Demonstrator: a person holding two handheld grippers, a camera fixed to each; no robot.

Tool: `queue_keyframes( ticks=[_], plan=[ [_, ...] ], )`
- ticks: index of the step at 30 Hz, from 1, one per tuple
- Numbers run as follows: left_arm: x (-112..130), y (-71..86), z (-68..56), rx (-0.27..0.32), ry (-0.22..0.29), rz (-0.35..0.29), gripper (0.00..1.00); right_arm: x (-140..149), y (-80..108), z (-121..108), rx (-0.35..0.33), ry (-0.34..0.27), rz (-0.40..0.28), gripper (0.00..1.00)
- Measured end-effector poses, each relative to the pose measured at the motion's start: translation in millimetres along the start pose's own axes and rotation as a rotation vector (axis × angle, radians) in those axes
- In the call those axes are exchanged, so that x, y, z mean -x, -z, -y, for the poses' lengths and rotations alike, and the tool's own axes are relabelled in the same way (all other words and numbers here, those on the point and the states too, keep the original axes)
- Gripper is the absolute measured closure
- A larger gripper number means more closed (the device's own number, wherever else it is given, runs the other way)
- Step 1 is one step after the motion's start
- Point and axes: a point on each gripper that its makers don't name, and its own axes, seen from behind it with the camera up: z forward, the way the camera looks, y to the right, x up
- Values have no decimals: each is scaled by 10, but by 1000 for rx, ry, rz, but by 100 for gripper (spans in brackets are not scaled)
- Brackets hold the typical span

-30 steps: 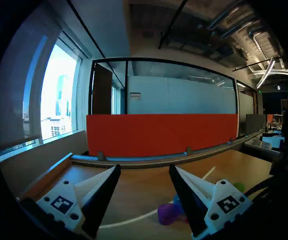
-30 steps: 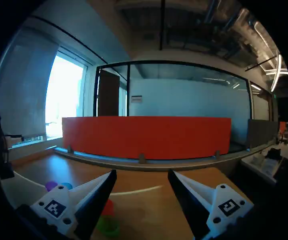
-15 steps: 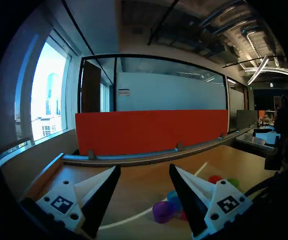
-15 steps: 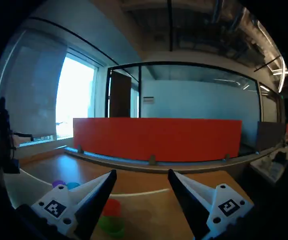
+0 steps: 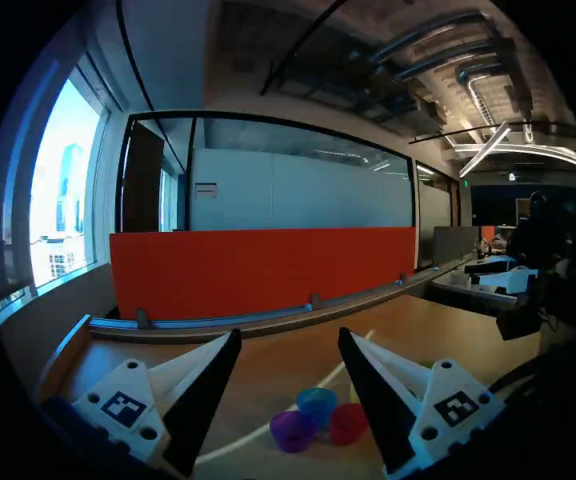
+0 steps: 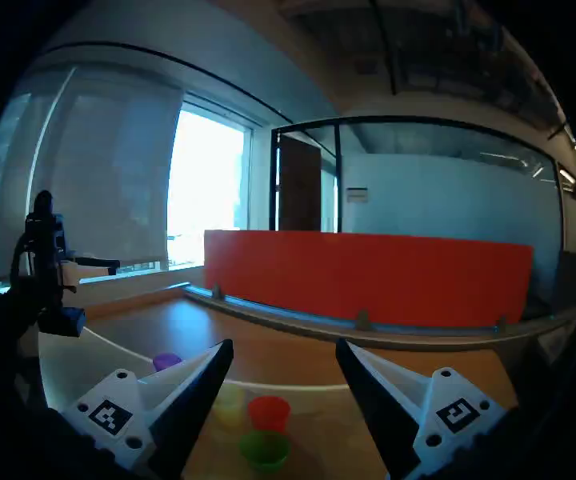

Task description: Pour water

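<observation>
Cups (image 5: 317, 412) for the pour sit in a tight cluster low on the wooden counter (image 5: 416, 320). In the left gripper view a purple cup (image 5: 292, 430), a blue cup (image 5: 317, 400) and a red cup (image 5: 347, 422) stand just beside one another, below and ahead of the left claw (image 5: 288, 332). That claw hangs with its fingers spread wide and nothing between them. The right claw (image 6: 283, 342) is likewise spread and empty, above a green cup (image 6: 264, 448) and a yellow cup (image 6: 232, 398) that its own finger partly hides.

Crowding looks like the main risk. The cups seem small and light, so a finger coming down on one could easily nudge or tip its neighbour. From this low angle I cannot tell which cup, if any, holds water, so a wrong pick or a spill on lifting is possible. A loose pinch on a tapered wall could also let a cup slip.

An orange divider (image 5: 264, 268) runs along the counter's far edge, well apart from the cups, with a bright window (image 6: 208, 208) to the side. Only neighbouring cups stand in the way.
</observation>
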Motion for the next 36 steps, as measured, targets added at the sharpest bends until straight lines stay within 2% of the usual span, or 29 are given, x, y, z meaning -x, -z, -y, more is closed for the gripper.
queue_keyframes(
  ticks=[8,17,29,36],
  plan=[
    [28,-41,-83,43,13,14,10,24,-2,76,-39,34,20,1],
    [62,-75,-216,123,-26,50,10,75,-2,136,-81,58,64,1],
    [260,-185,-260,205,-49,120,10,265,-21,153,-122,75,135,1],
    [406,-305,-210,221,-82,168,10,353,-40,173,-142,112,166,1]
  ],
)
